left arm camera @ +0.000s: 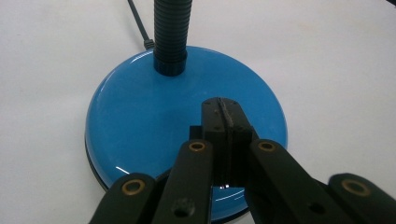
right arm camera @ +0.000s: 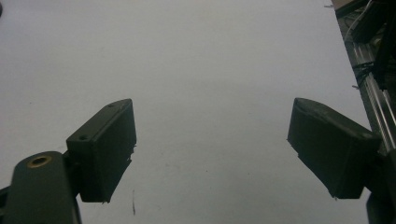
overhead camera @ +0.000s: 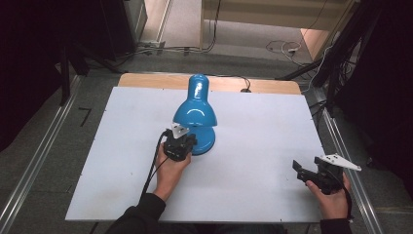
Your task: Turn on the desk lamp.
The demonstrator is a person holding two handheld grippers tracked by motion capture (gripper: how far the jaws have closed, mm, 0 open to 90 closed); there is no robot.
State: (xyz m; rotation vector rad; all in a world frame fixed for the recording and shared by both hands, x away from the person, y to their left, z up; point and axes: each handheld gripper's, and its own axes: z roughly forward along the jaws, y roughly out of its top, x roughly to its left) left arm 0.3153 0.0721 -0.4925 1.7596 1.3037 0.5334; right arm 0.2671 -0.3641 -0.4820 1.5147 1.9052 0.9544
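Note:
A blue desk lamp (overhead camera: 195, 112) stands on the white board (overhead camera: 263, 122), left of the middle, with its shade leaning toward the near side. Its round blue base (left arm camera: 140, 116) carries a black ribbed neck (left arm camera: 172, 32). My left gripper (overhead camera: 191, 142) is at the near edge of the base. In the left gripper view the left gripper (left arm camera: 225, 116) is shut, pads pressed together with nothing between them, tips just above the base's top. My right gripper (overhead camera: 298, 170) rests at the front right of the board. There the right gripper (right arm camera: 212, 149) stands open over bare board.
The lamp's black cord (left arm camera: 137, 23) runs off the far side of the base. A wooden strip (overhead camera: 146, 80) shows along the board's far edge. Metal rails (overhead camera: 341, 146) run along both sides of the table, and cables (overhead camera: 282, 48) lie on the floor behind.

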